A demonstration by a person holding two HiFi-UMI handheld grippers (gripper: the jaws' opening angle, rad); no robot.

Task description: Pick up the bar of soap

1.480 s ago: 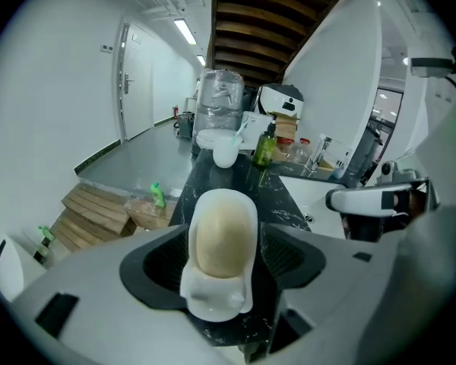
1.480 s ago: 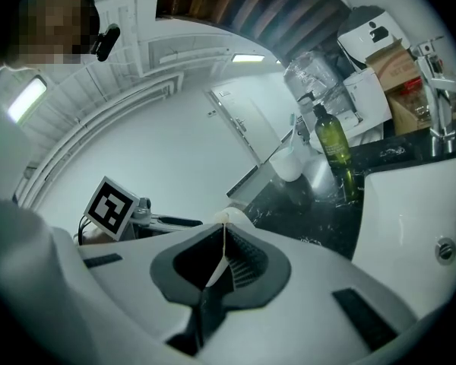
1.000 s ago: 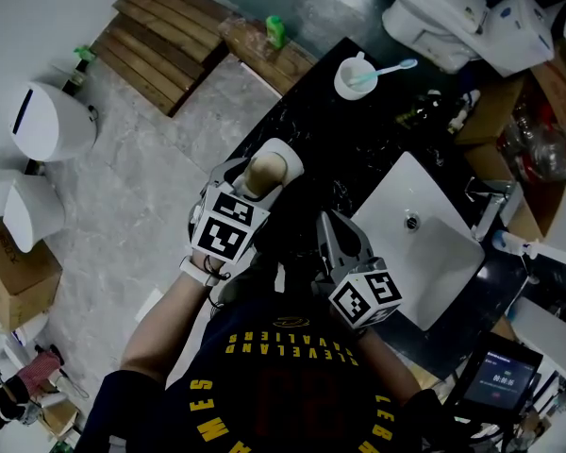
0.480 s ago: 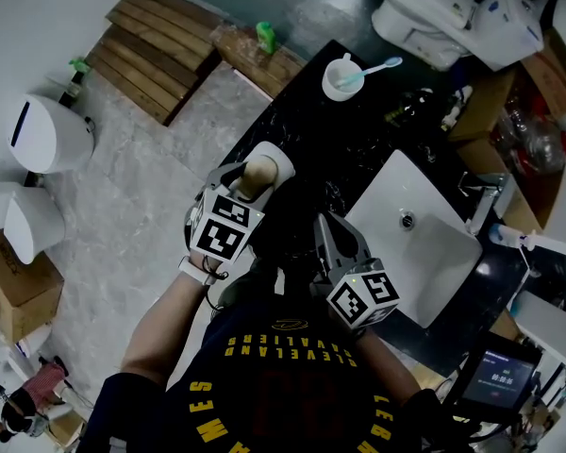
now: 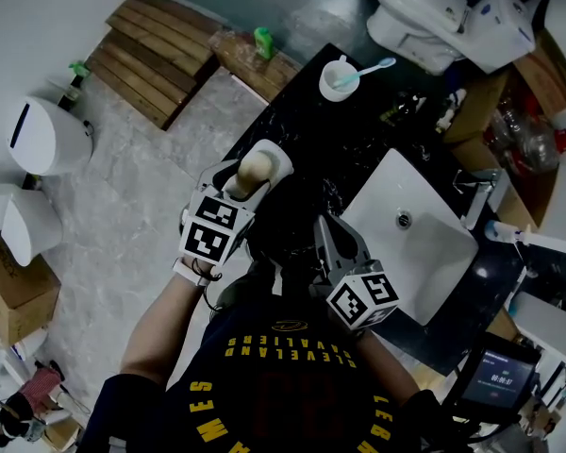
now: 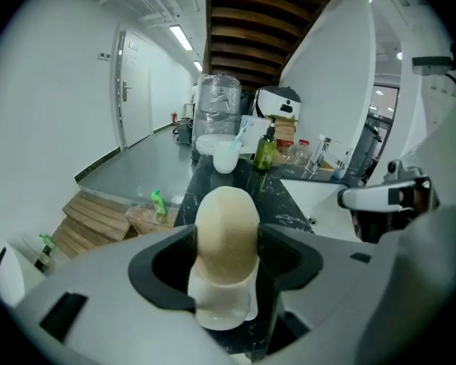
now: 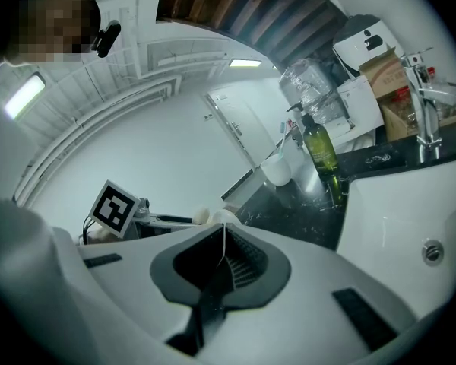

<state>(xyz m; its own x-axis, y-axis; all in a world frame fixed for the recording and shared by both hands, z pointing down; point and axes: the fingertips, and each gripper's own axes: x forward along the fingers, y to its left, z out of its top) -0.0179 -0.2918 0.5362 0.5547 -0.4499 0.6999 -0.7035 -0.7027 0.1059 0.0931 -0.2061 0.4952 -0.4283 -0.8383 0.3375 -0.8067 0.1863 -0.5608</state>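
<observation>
The beige bar of soap (image 6: 226,226) lies in a white soap dish (image 6: 222,310) at the left edge of the black counter (image 5: 358,140). My left gripper (image 6: 226,261) reaches over it with its jaws closing, and both pads lie against the sides of the soap. The head view shows the soap (image 5: 253,168) still resting in the dish (image 5: 279,155), just ahead of the left gripper (image 5: 245,179). My right gripper (image 7: 222,238) is shut with nothing in it and hovers over the counter (image 5: 335,243) beside the sink.
A white basin (image 5: 410,248) with a tap (image 5: 476,192) lies right of the grippers. Farther along the counter stand a white cup with a toothbrush (image 5: 340,80) and a green bottle (image 6: 264,149). The counter's left edge drops to the grey floor (image 5: 141,206).
My left gripper has edged forward around the soap, and its jaws have narrowed onto it. The right gripper has barely moved.
</observation>
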